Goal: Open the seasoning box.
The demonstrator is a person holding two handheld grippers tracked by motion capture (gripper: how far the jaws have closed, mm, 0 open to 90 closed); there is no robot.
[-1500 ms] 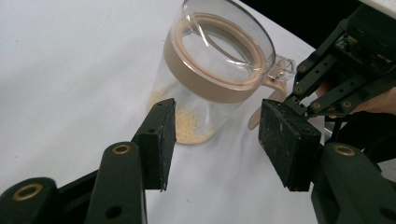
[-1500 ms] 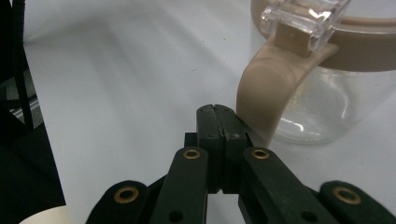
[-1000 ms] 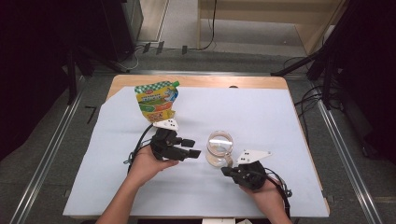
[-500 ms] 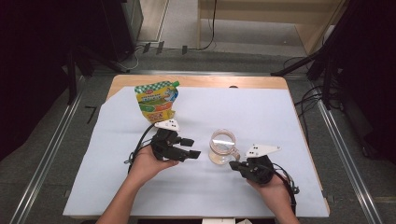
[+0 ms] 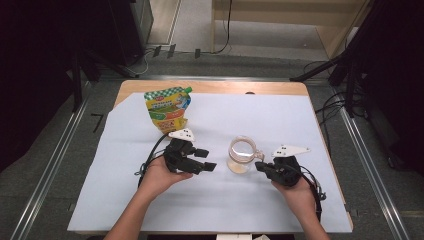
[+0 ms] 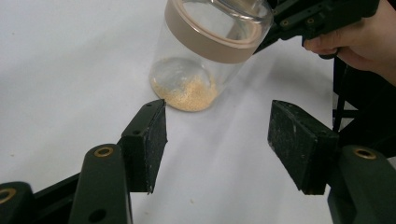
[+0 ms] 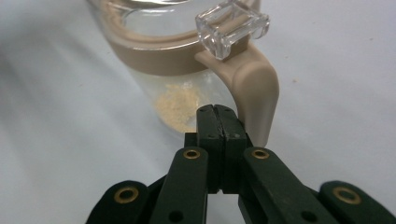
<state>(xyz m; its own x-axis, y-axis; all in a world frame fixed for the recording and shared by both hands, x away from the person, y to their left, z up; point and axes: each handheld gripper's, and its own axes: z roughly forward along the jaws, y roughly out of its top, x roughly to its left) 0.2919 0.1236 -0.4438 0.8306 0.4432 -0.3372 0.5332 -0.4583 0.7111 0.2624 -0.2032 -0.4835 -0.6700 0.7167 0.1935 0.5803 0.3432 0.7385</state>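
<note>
Two black fingers of the right gripper [image 7: 218, 114] are pressed together, empty, just beside the beige handle of the jar [image 7: 187, 51]. Left gripper [image 6: 217, 140] fingers stand wide apart near the jar on the white-covered counter [image 5: 280, 120].

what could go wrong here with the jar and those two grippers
The right gripper is shut beside the jar's tan handle, not around it, so a lift would probably miss or nudge the jar. The jar looks tilted in the left gripper view, so its powder might shift. The left gripper is open, steadying nothing.
</note>
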